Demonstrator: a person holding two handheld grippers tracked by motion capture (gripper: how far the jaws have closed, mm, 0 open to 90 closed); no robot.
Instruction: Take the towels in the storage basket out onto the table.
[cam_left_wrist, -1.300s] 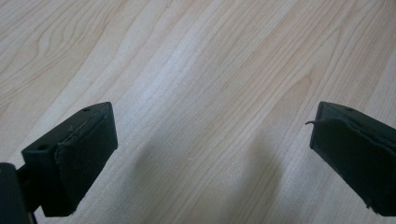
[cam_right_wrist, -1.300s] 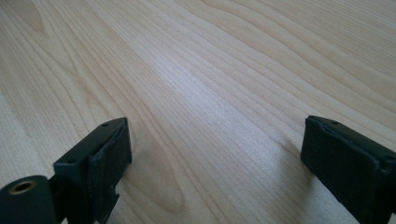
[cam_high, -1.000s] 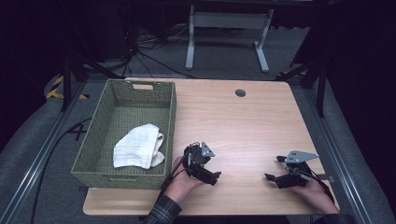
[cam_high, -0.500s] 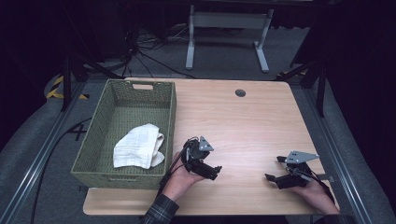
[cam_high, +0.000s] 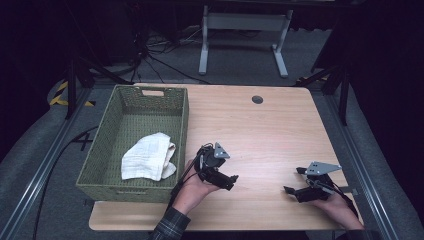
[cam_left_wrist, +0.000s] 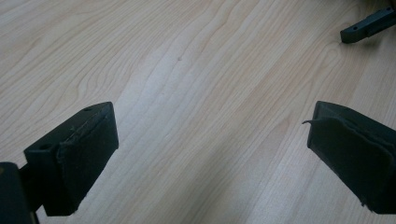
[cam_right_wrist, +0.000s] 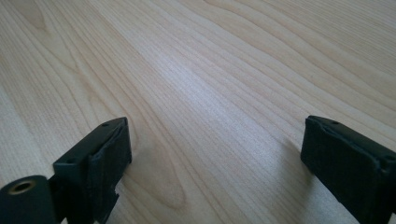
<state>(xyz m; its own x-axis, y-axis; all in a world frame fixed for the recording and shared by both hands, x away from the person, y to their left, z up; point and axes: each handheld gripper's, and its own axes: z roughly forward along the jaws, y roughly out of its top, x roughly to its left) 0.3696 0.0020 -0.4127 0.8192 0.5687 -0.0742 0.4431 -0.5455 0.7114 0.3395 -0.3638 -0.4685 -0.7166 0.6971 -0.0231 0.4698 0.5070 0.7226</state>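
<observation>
Both grippers rest low over the bare wooden table (cam_high: 280, 130), the left gripper (cam_high: 231, 179) and the right gripper (cam_high: 292, 190) each with jaws spread wide and nothing between them; nearest the left one, a white cloth (cam_high: 148, 156) lies crumpled inside the green woven basket (cam_high: 184, 120). Soft, light and limp, it likely wants pinching at a raised fold; dark floor, cables and a grey stand (cam_high: 240, 35) lie beyond.
</observation>
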